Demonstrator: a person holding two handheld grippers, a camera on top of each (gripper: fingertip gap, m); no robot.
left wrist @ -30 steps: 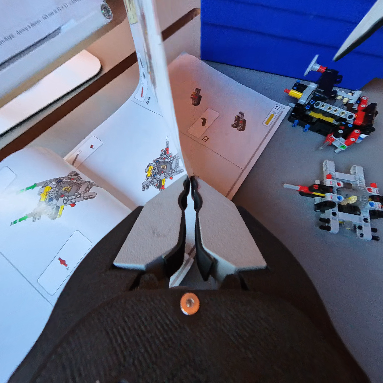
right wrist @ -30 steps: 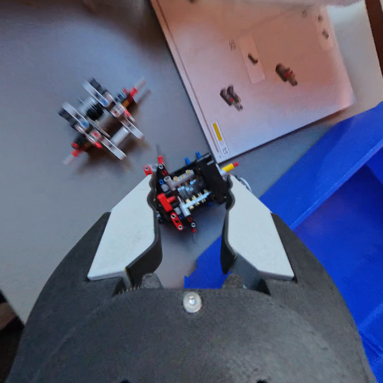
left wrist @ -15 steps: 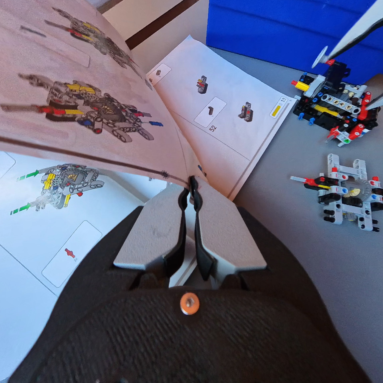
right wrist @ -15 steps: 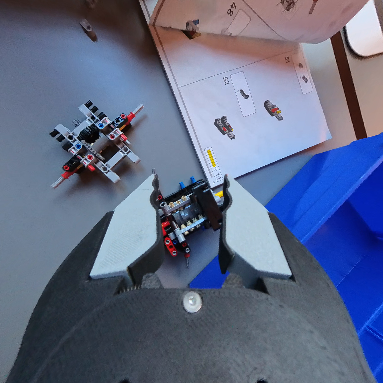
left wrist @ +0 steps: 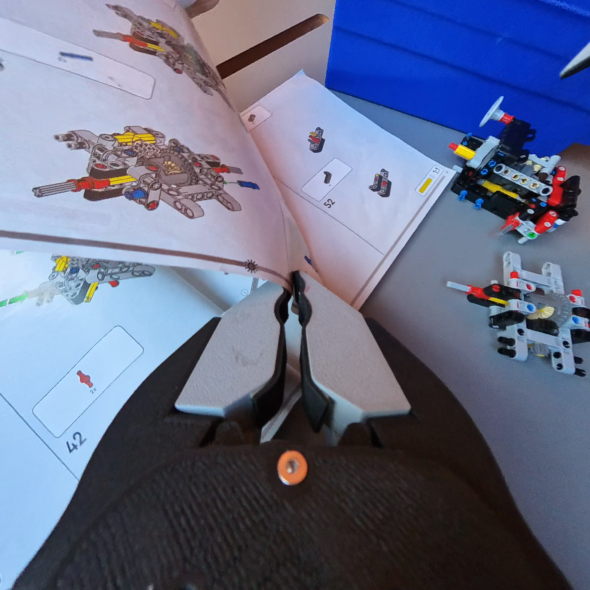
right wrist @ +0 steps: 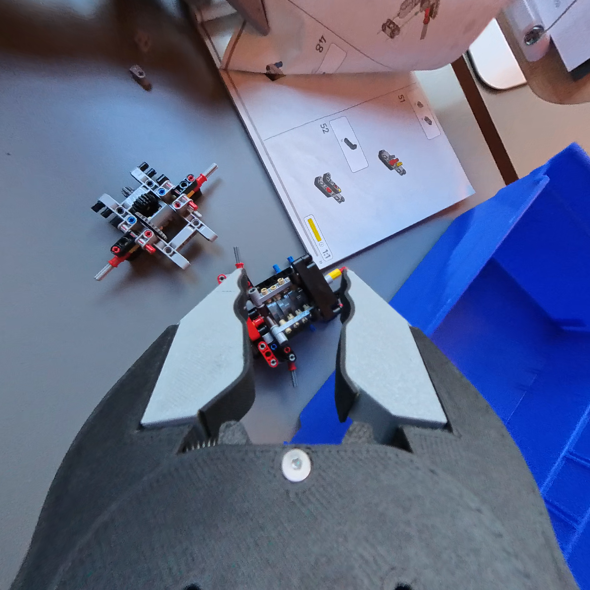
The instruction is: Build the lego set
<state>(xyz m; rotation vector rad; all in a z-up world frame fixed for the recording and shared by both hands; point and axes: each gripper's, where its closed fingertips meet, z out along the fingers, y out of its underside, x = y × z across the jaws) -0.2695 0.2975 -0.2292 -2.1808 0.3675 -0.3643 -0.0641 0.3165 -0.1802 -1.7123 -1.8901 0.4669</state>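
My left gripper (left wrist: 293, 287) is shut on the lower edge of a page (left wrist: 143, 159) of an open instruction booklet (left wrist: 335, 178). The page is lifted and curls over to the left. My right gripper (right wrist: 292, 277) is open, and a black, red and grey brick assembly (right wrist: 287, 306) shows between its fingertips. In the left wrist view that assembly (left wrist: 517, 188) rests on the grey table (left wrist: 447, 447), with one right finger (left wrist: 578, 60) up and to its right, clear of it. A second, light grey brick assembly (right wrist: 156, 217) lies to the left on the table, apart from both grippers.
A blue bin (right wrist: 510, 287) stands right of the black assembly and also shows at the back in the left wrist view (left wrist: 447, 54). A small dark loose piece (right wrist: 140, 75) lies far left of the booklet (right wrist: 351, 166). The grippers' ends are close to 20 cm from one another.
My left gripper has carried the page from upright to curled over to the left. My right gripper's jaws have narrowed a little, and it has drawn back from the black assembly, which now shows nearer the fingertips.
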